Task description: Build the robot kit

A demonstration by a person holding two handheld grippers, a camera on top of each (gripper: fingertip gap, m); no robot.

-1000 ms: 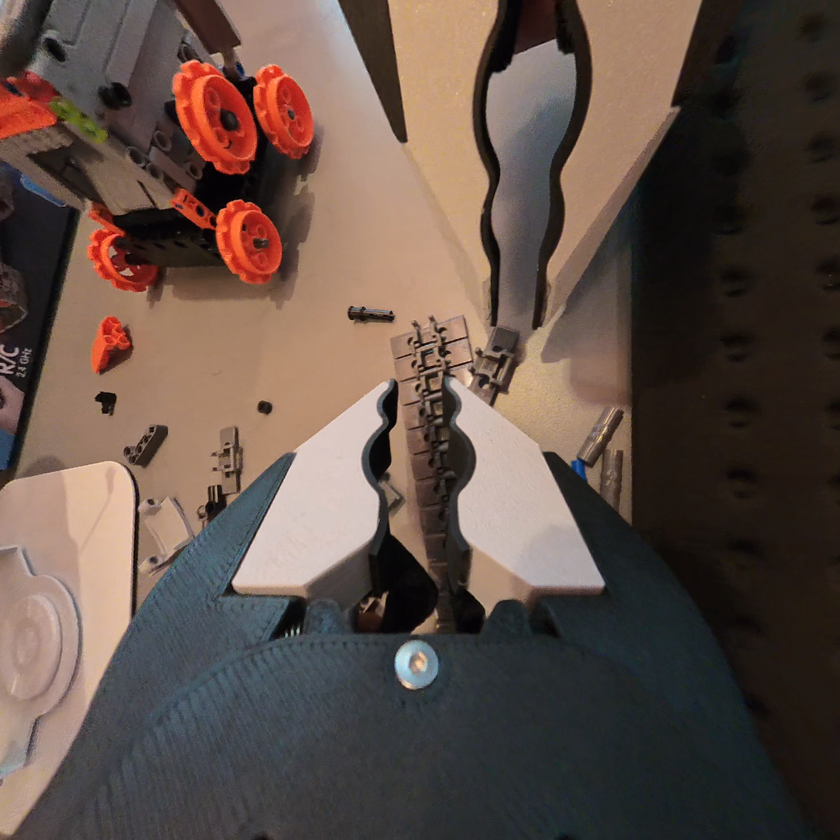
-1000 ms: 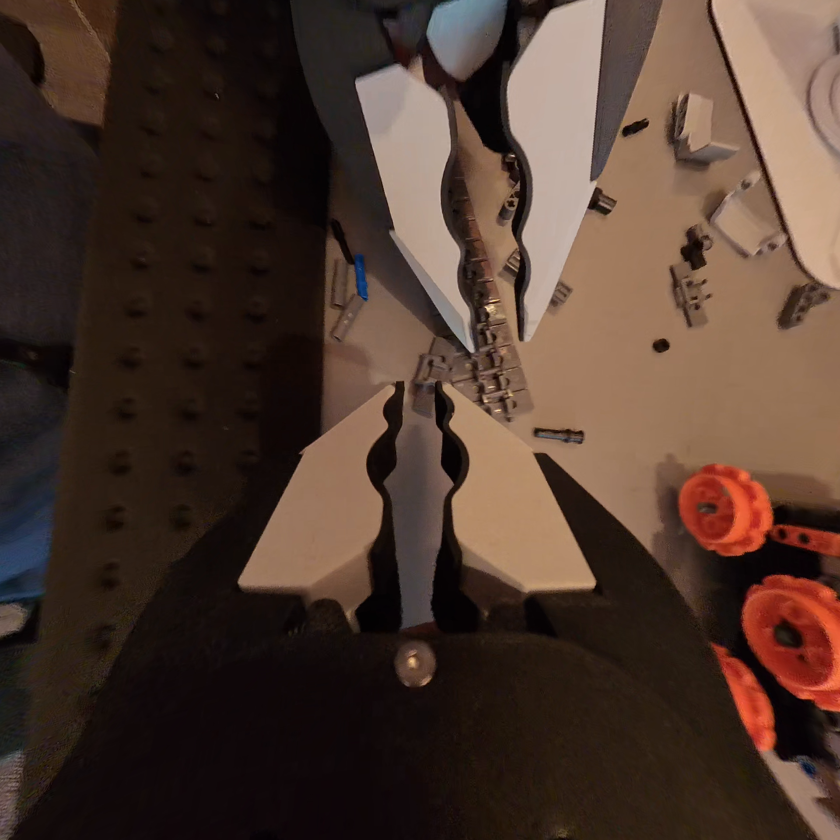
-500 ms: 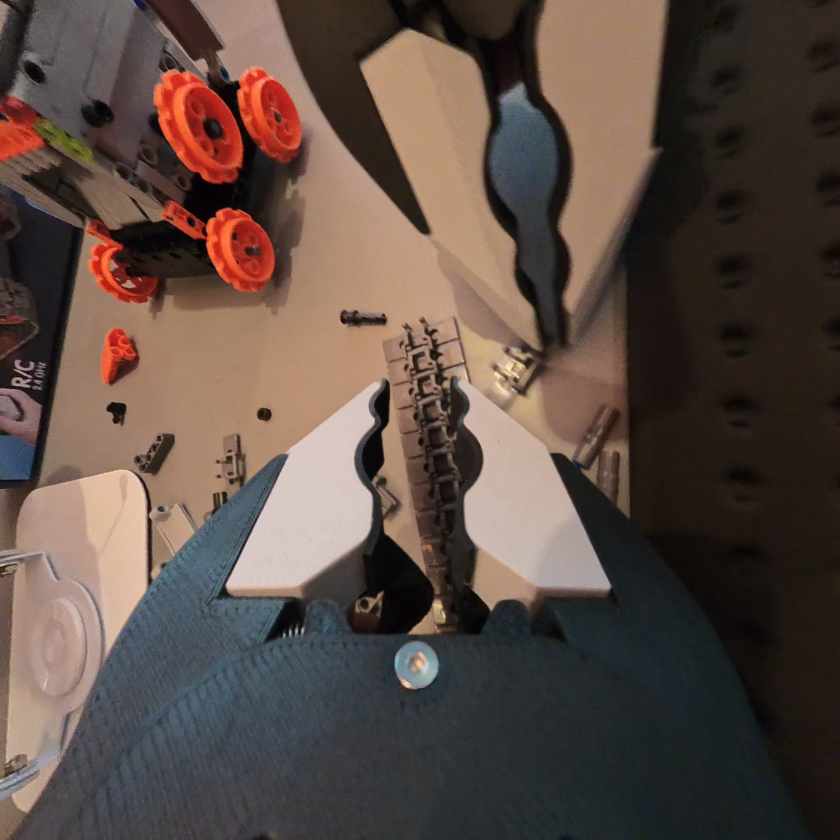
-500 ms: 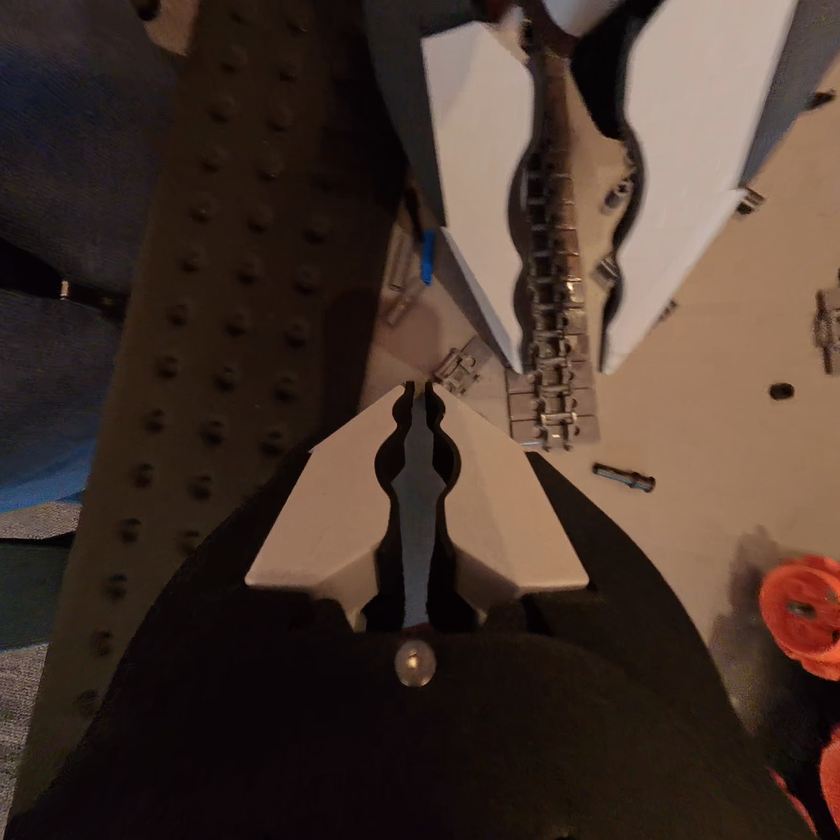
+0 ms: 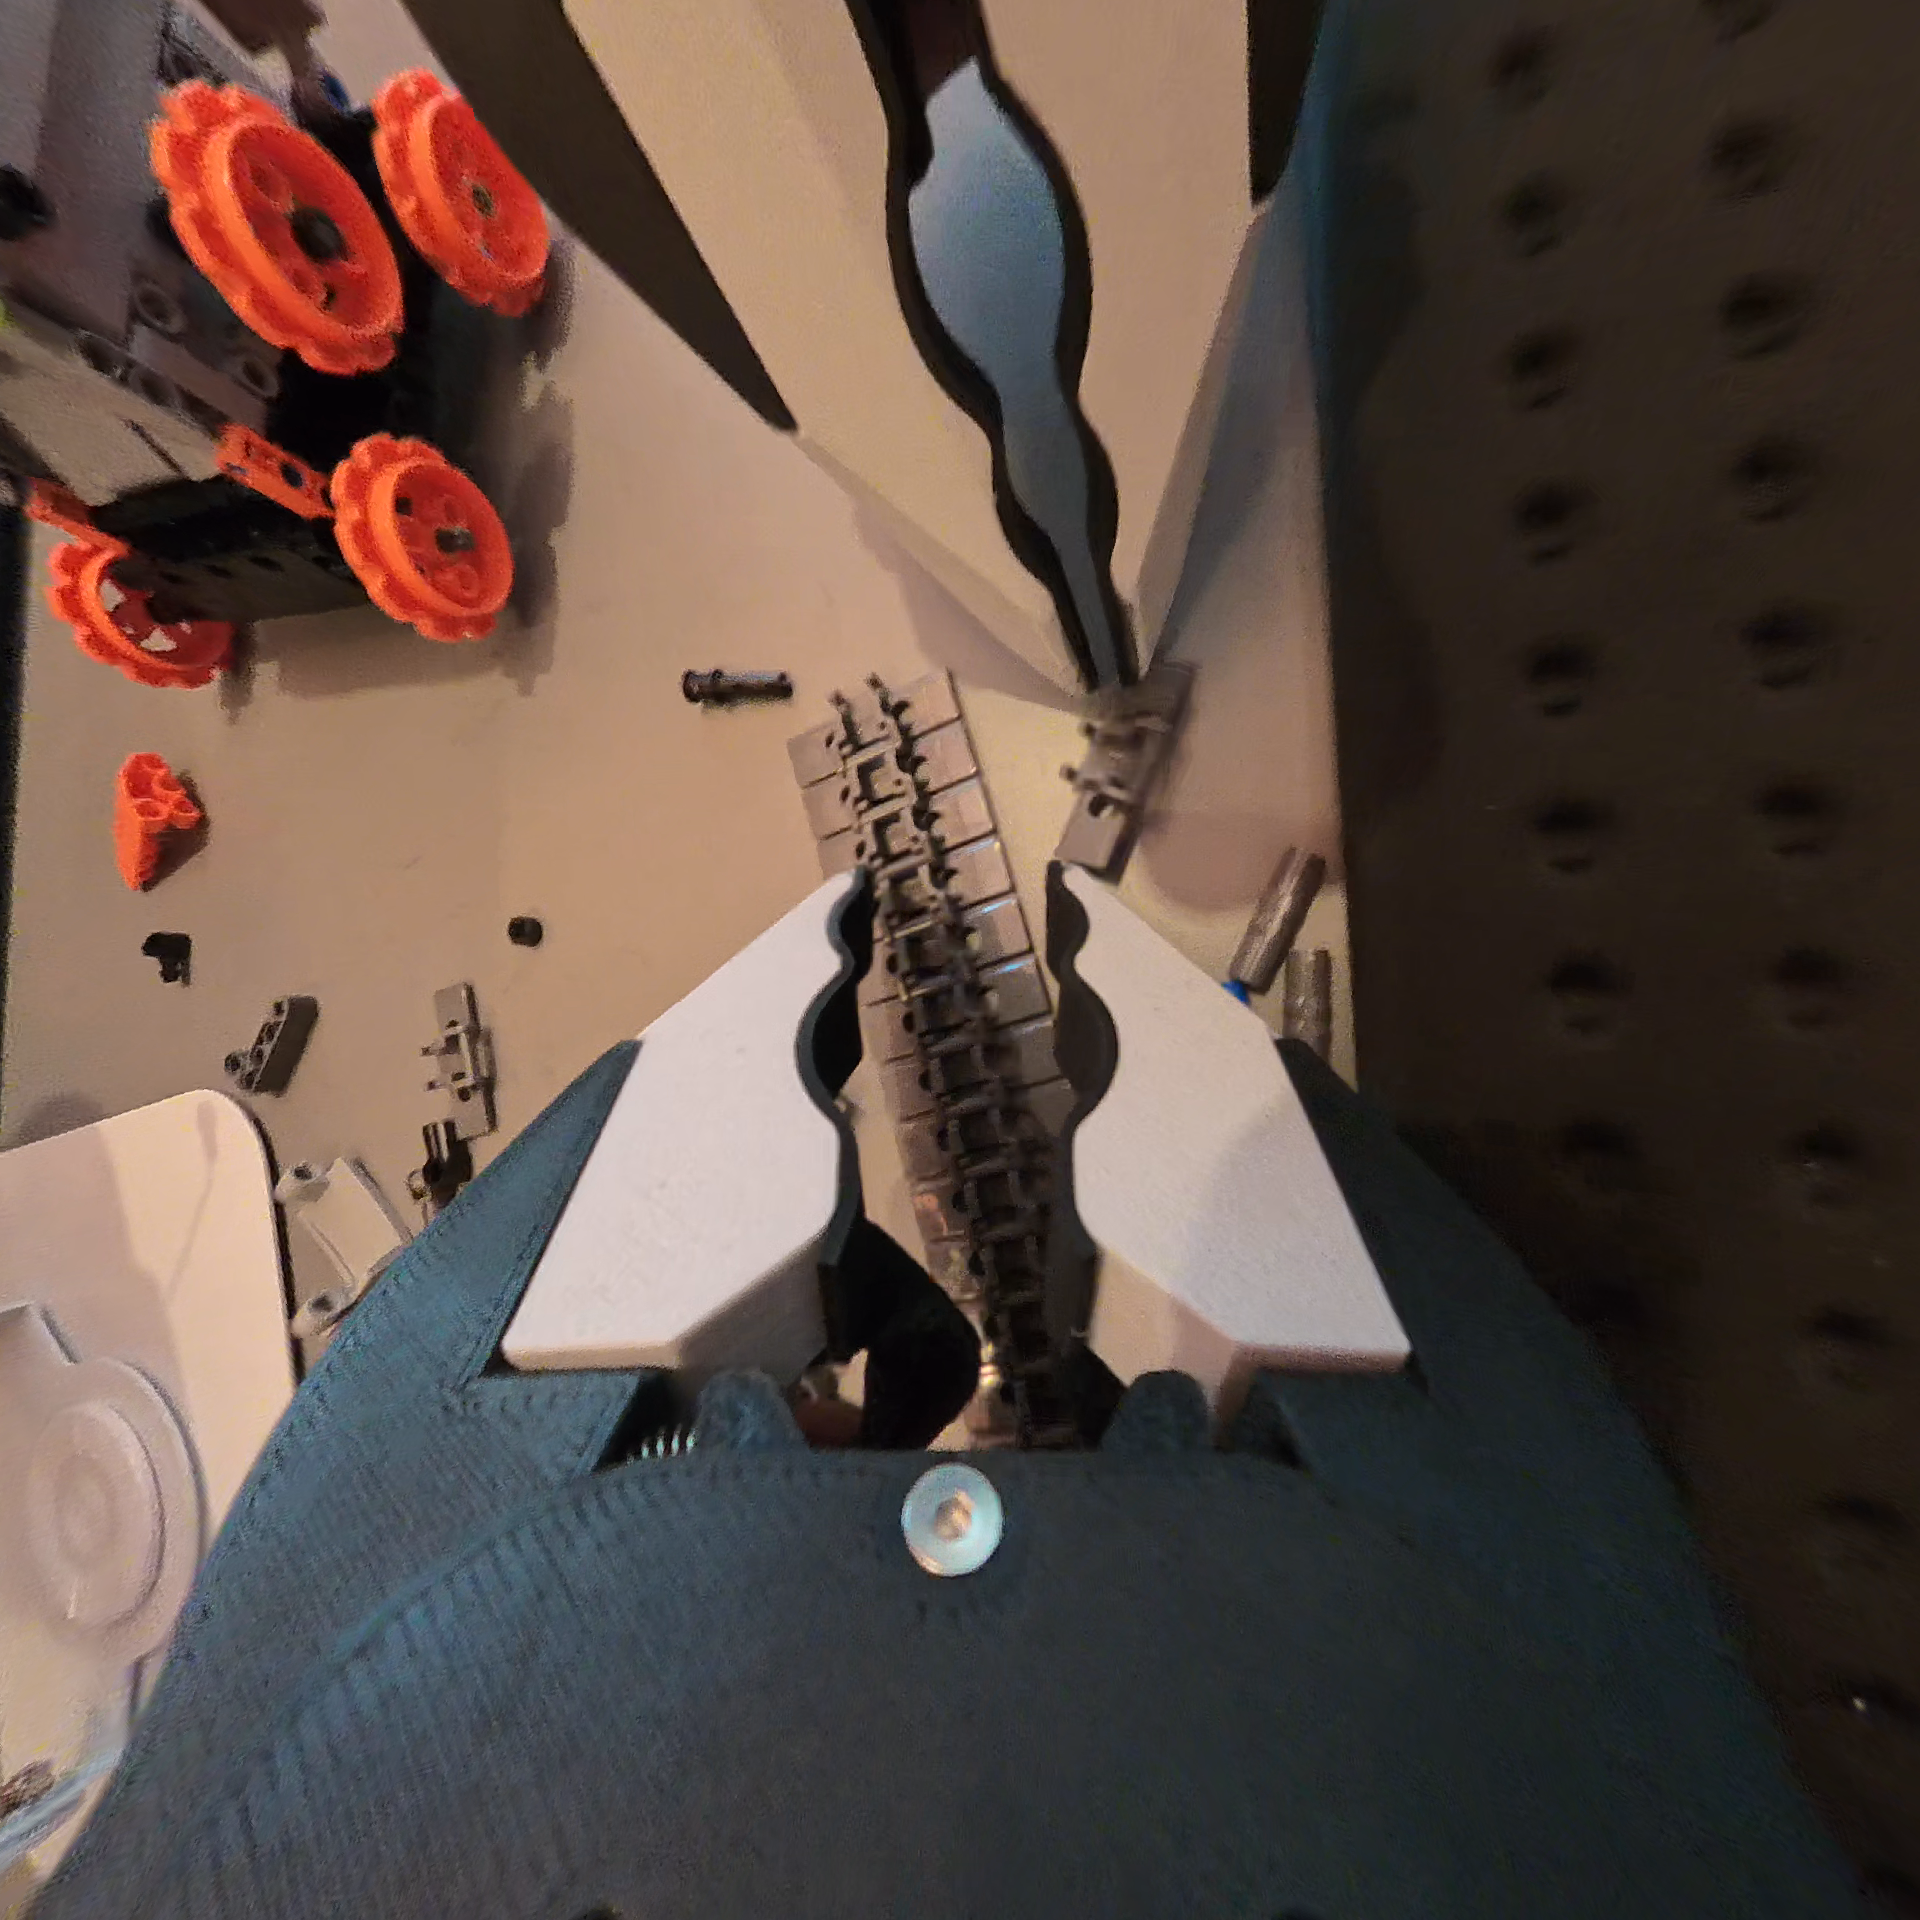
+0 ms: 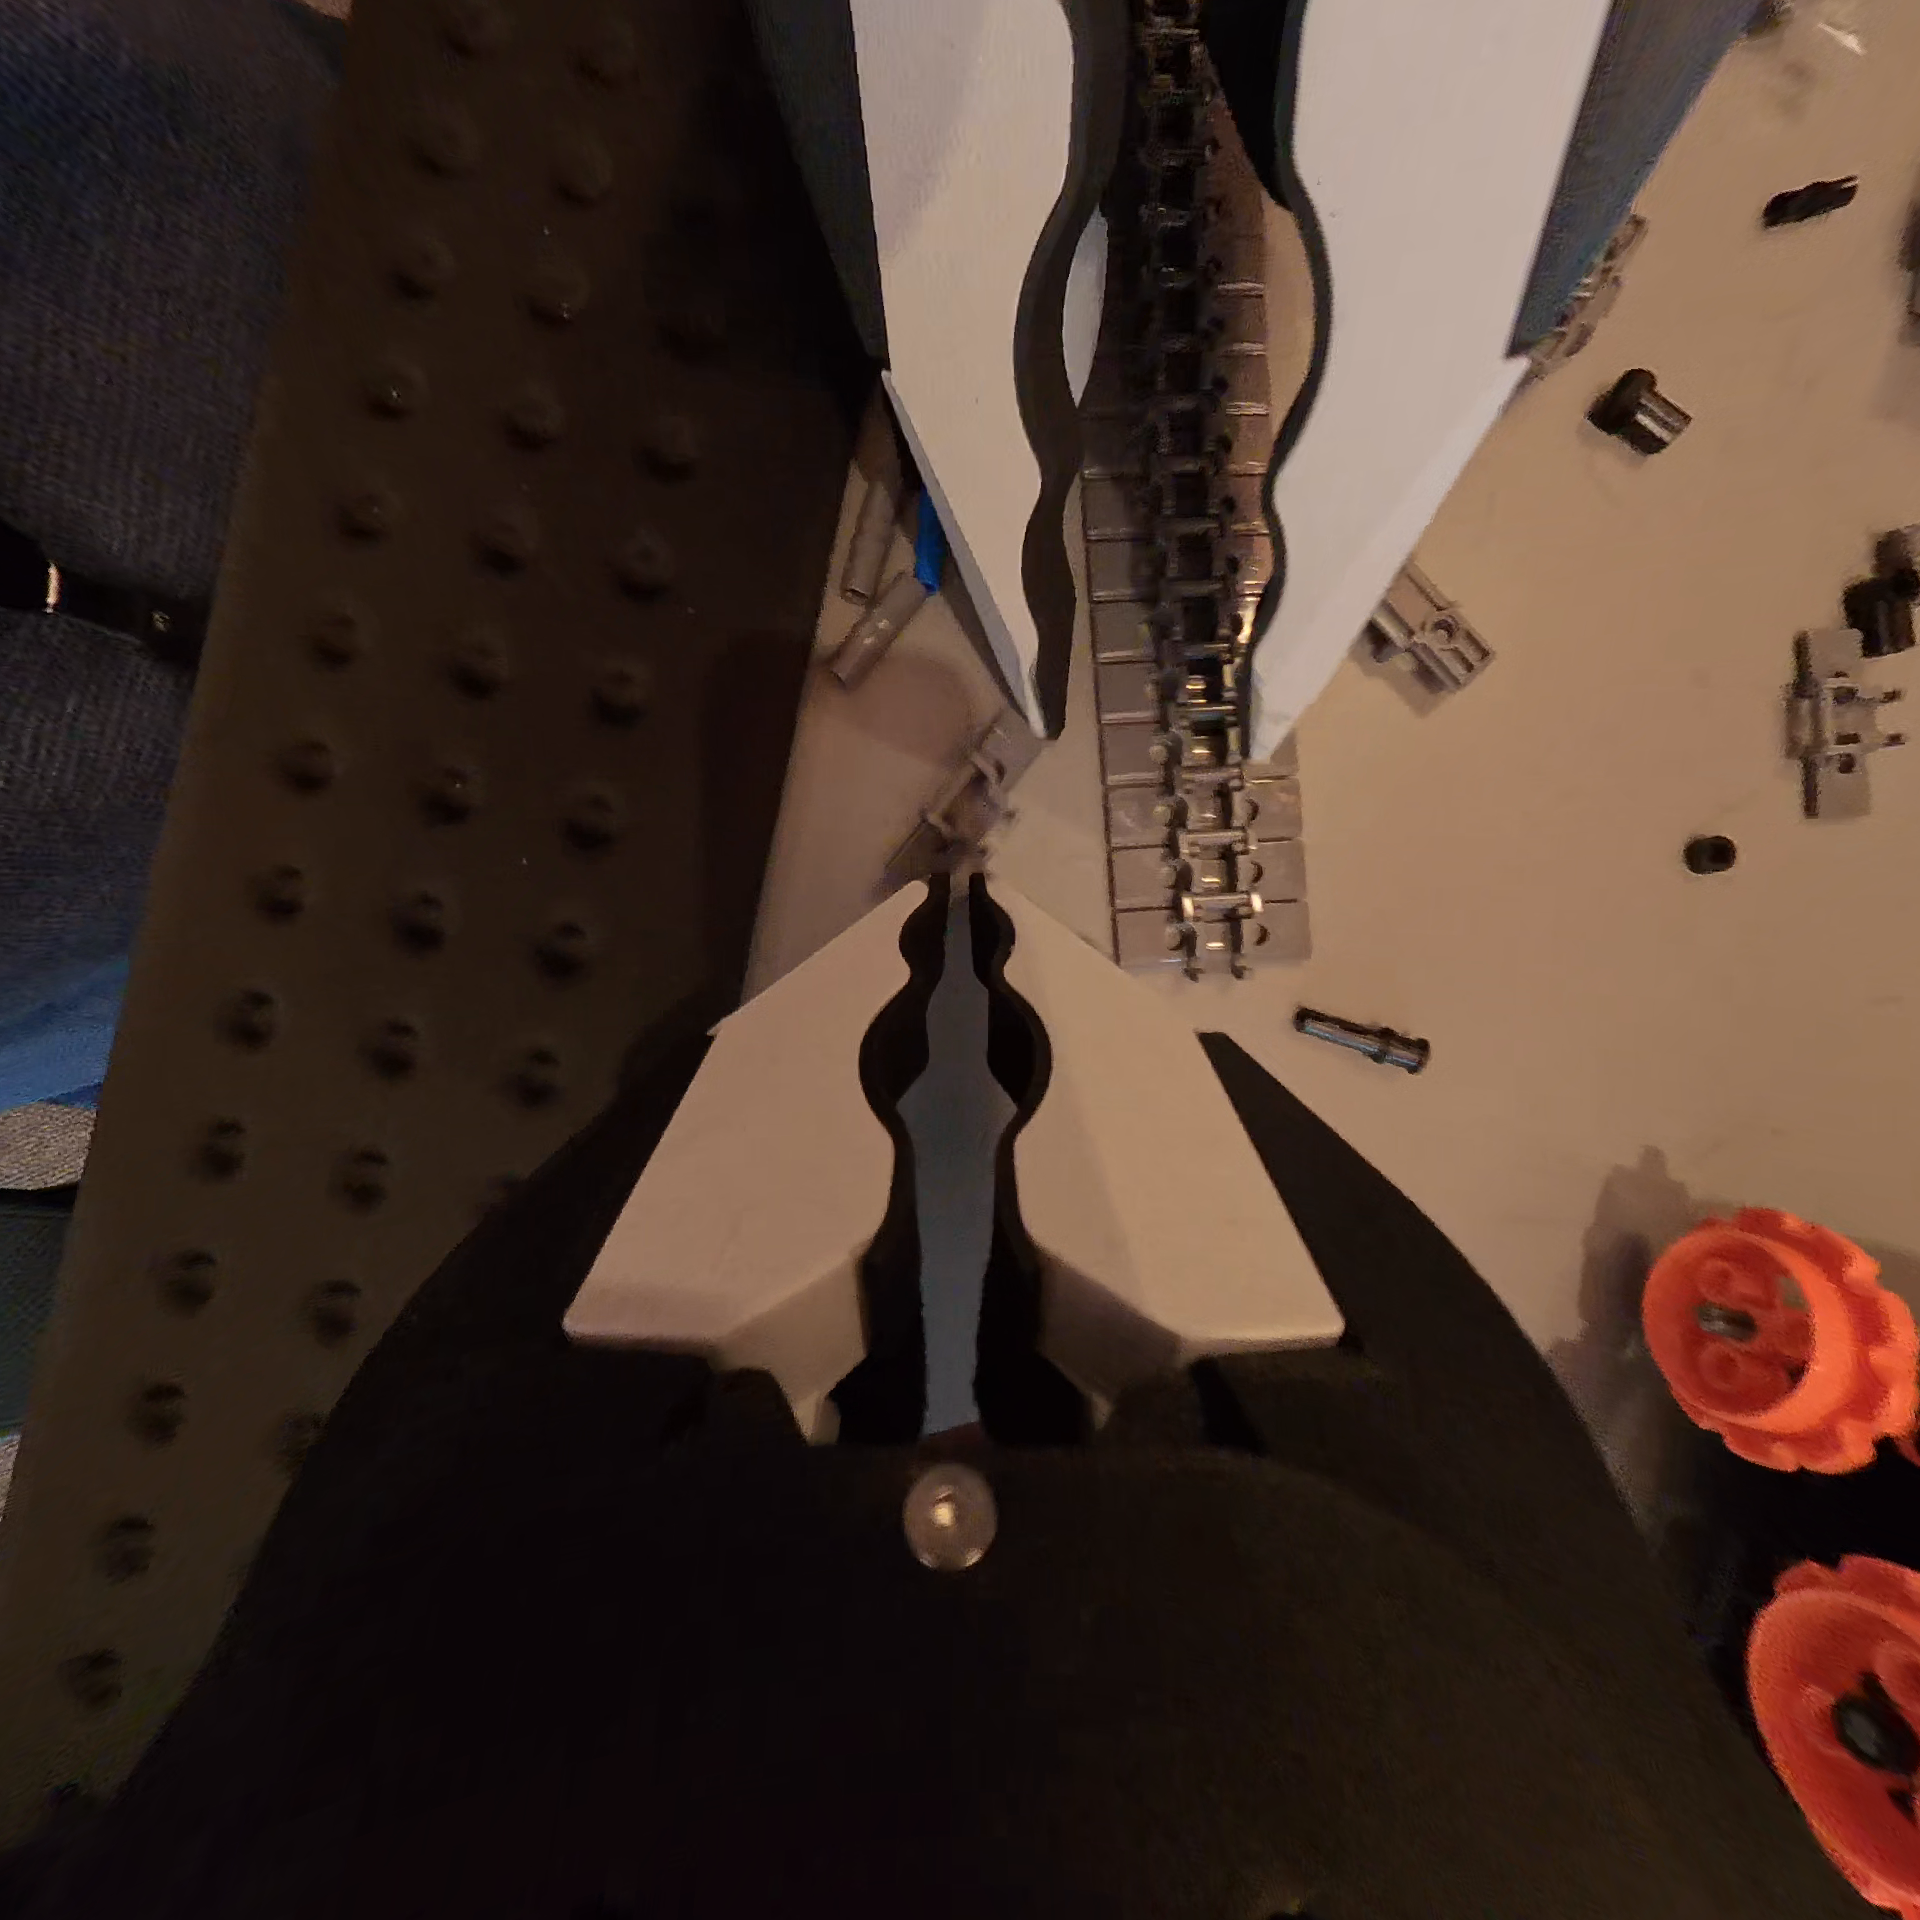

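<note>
Left claw [image 5: 951, 883], lower centre, spread wide astride track [image 5: 914, 790] lying flat on table, clamping nothing. Beyond, right claw [image 6: 958, 883] nearly closed, tips touching loose link [image 5: 1122, 779] just right of track (true pinch unclear). Orange wheels [image 5: 281, 229] upper left, well apart.

two grippers [image 5: 954, 883] [image 6: 961, 883], one track strip [image 5: 925, 894], four orange wheels [image 5: 275, 229]

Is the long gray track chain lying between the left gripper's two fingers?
Yes, the gray track chain runs up the gap of the left gripper.
</note>
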